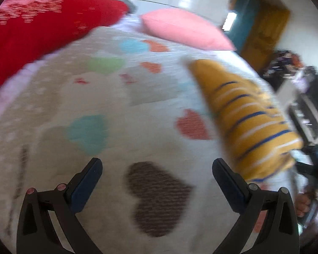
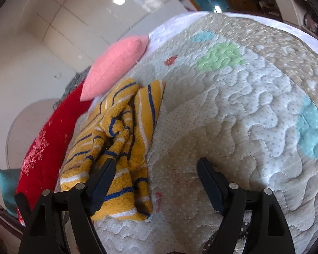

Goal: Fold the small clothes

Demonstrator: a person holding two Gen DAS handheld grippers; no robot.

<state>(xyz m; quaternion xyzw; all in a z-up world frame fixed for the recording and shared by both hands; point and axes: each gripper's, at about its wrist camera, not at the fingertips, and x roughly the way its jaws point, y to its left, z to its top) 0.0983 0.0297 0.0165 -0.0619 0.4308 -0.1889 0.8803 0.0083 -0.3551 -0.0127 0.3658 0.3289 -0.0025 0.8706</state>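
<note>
My left hand-held gripper, at the bottom of the frame, has matte black plastic arms with triangular cut-outs, dark blue pads on its fingers, two reddish round pins on its left arm and two grey ones on its right. My right hand-held gripper is black all over, with silver pins.

I count one yellow striped garment on my bed, one quilt under it, one pink pillow, one red pillow and one teal cushion at the edge. On the quilt in my left view I can make out about ten hearts; one is brown. I hold two grippers: left gripper, right gripper
</note>
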